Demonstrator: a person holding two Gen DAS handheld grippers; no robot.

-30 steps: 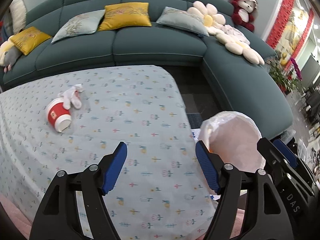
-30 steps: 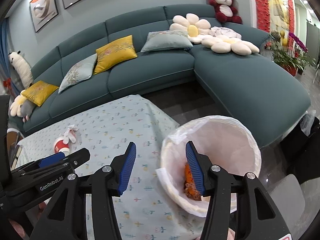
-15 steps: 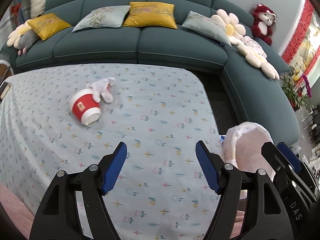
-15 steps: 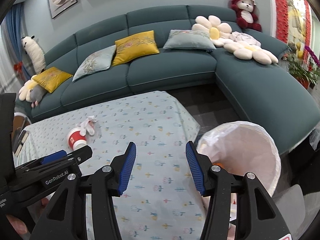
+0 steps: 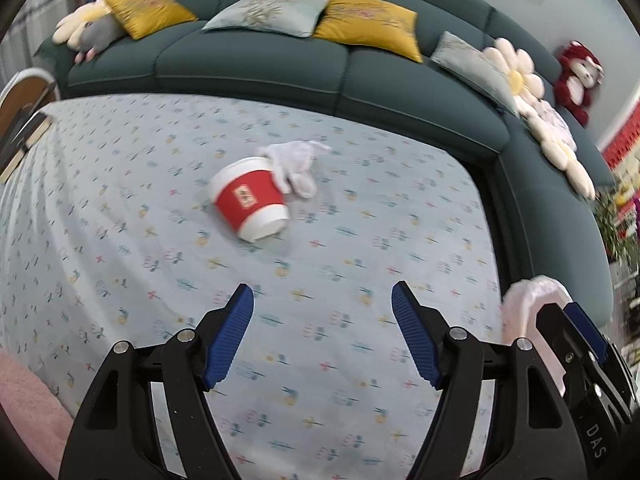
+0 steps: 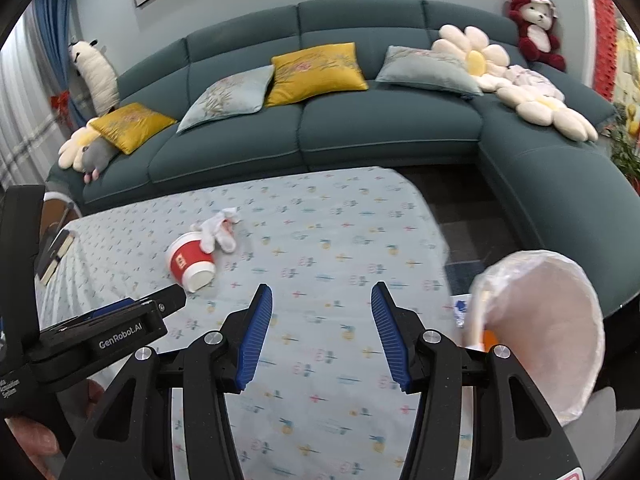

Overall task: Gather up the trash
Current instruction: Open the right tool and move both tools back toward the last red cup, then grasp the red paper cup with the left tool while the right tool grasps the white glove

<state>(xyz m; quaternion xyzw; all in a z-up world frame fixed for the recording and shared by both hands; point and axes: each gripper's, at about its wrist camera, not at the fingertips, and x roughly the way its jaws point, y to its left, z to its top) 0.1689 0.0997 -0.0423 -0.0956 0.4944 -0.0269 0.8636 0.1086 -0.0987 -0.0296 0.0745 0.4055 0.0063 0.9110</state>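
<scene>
A red and white paper cup (image 5: 250, 203) (image 6: 190, 261) lies on its side on the patterned tablecloth (image 5: 360, 208), with a crumpled white tissue (image 5: 294, 162) (image 6: 218, 229) touching its rim. My left gripper (image 5: 322, 312) hovers open above the cloth, short of the cup, nothing between its blue pads. My right gripper (image 6: 321, 308) is open too, over the cloth to the right of the cup. The left gripper (image 6: 132, 312) also shows at the lower left of the right wrist view. A bin lined with a white bag (image 6: 548, 320) (image 5: 528, 300) stands off the table's right edge.
A teal corner sofa (image 6: 384, 128) with yellow and grey cushions, flower pillows and plush toys wraps around the table's far side and right. Books (image 6: 56, 256) lie at the table's left edge. A dark floor strip (image 6: 460, 216) separates table and sofa.
Both grippers have swung left, away from the bin and towards the cup; the cup and tissue now sit nearer the middle of both views. Jaw openings look unchanged.
</scene>
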